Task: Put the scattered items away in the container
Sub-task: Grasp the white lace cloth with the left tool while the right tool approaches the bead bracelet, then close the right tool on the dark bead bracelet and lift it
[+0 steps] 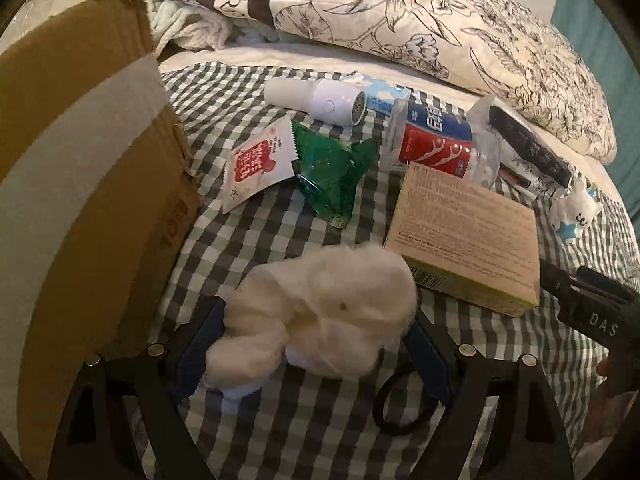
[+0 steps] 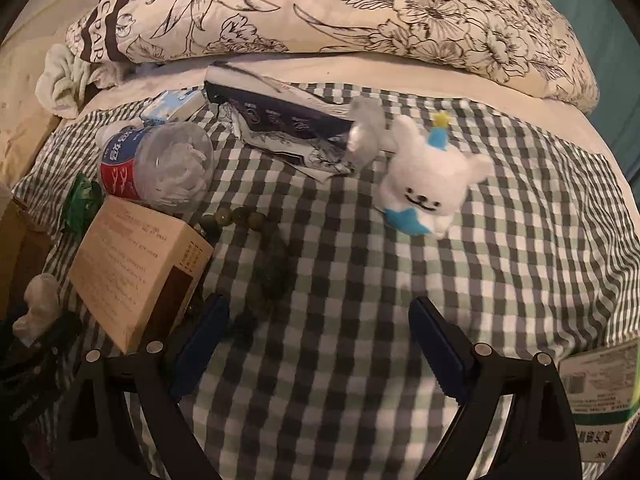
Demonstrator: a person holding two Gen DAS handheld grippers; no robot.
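I see the checked bedspread (image 2: 400, 280) filling both views, with a flowered pillow (image 1: 440, 28) across the far edge. At the far left stands the cardboard box (image 1: 80, 160), the container, with a pale tape band across its side. Right of it the scattered items lie in a loose cluster on the cloth: a tan carton (image 1: 472, 232) lying flat, with a clear tub of floss picks (image 1: 436, 144) on its side just beyond it, and a white cylindrical device (image 1: 320, 100) farther off. Between the box and the carton lie a green wrapper (image 1: 332, 176) and a small white-and-red sachet (image 1: 256, 164), touching each other. A white plush toy (image 2: 428, 188) sits well apart to the right, and a string of dark beads (image 2: 240, 216) trails from the carton's corner. My left gripper (image 1: 316, 344) has its fingers spread wide on either side of a fluffy white cotton wad (image 1: 320, 312); whether the pads touch it I cannot tell. My right gripper (image 2: 320, 340) is also spread wide, over bare cloth near the beads.
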